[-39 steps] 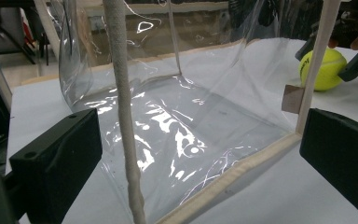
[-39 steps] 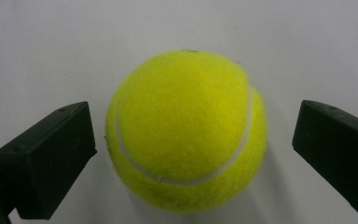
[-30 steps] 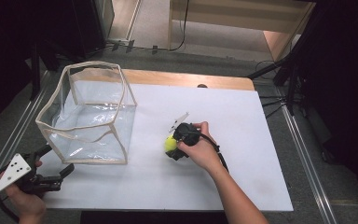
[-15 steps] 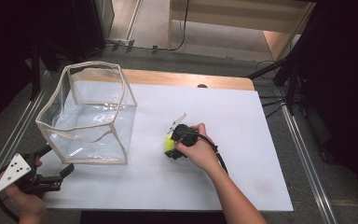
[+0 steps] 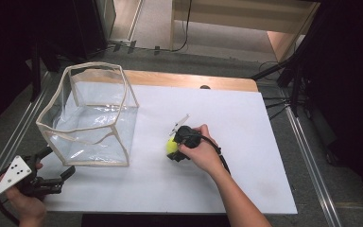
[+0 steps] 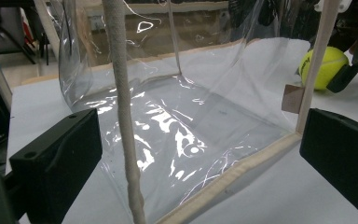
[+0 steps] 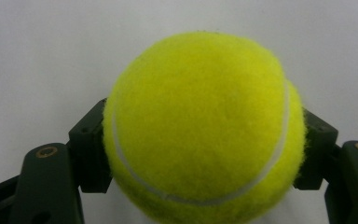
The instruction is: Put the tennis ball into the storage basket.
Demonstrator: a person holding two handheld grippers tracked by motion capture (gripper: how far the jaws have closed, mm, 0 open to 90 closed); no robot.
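Note:
A yellow tennis ball [image 5: 171, 144] lies on the white tabletop [image 5: 250, 137], just right of a clear plastic bag [image 5: 90, 118] with cream trim that stands open upward. My right gripper [image 5: 175, 150] has just closed its jaws on the ball. In the right gripper view both black pads press the tennis ball [image 7: 205, 126] at its sides. My left gripper [image 5: 56, 163] rests open at the front left corner, its jaws facing the bag's near bottom edge with nothing between them. In the left gripper view the bag [image 6: 177, 116] stands close ahead, with the ball [image 6: 324, 67] beyond it at the right.
A wooden strip [image 5: 189, 80] runs along the table's far edge. Metal rails [image 5: 307, 146] flank both sides, and cables [image 5: 274, 101] lie on the floor at the far right. White tabletop spreads right of the ball.
The right gripper's jaws have come together on the tennis ball. Neither hand has shifted, and the bag stands as before.

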